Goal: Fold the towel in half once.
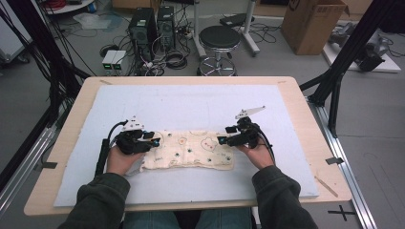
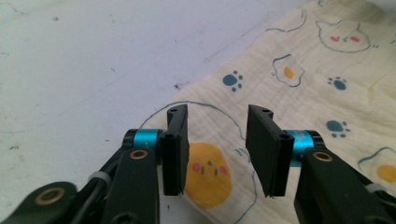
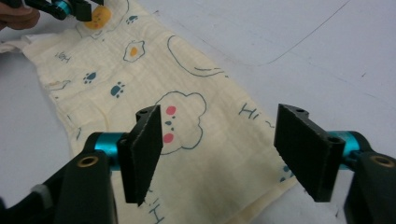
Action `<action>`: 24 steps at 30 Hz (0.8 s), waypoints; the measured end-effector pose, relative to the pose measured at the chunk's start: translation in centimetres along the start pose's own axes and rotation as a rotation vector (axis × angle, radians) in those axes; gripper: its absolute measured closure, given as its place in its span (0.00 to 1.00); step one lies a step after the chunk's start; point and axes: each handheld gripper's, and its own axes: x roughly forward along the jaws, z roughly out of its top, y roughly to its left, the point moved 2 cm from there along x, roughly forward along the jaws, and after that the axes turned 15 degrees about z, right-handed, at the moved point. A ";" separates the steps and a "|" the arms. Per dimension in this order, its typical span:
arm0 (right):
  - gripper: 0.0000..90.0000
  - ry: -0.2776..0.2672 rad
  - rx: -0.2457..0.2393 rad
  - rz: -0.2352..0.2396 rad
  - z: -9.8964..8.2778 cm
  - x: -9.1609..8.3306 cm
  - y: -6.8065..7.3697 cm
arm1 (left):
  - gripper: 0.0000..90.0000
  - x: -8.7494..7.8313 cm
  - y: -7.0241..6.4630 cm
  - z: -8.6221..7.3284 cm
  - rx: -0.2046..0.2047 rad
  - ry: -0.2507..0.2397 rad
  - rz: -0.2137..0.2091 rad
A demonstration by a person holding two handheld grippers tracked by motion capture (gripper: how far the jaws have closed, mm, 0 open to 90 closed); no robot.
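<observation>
Lying flat on the pale surface (image 1: 200,100), the printed cloth (image 1: 191,150) runs its long axis between both hands. Left gripper (image 1: 152,140) hovers over one short end, right gripper (image 1: 223,140) over the other; both sets of jaws stand apart, gripping nothing.

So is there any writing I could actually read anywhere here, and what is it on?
"Hi": drawn in blue several times on the cream printed cloth, beside its clouds, eggs and paw prints, in the right gripper view.
The printing on the cardboard box on the floor is too small to read in the high view.
Nothing else bears legible text.
</observation>
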 end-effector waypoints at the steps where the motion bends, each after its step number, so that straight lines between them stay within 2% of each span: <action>1: 0.31 -0.002 0.002 -0.002 0.0 0.0 0.1 | 0.63 -0.1 0.0 0.0 -0.005 -0.003 -0.007; 9: 0.25 -0.028 0.001 -0.025 -0.2 -0.5 0.7 | 0.54 -0.9 0.1 0.2 -0.038 -0.022 -0.020; 10: 0.24 -0.038 0.001 -0.021 -0.2 -0.5 0.8 | 0.53 -1.1 0.2 0.2 -0.024 -0.016 -0.021; 17: 0.22 -0.041 -0.013 -0.015 -0.2 -0.7 1.2 | 0.50 -1.5 0.3 0.3 -0.048 -0.026 -0.028; 24: 0.21 -0.042 -0.019 -0.018 -0.2 -0.8 1.4 | 0.47 -1.9 0.3 0.4 -0.045 -0.029 -0.035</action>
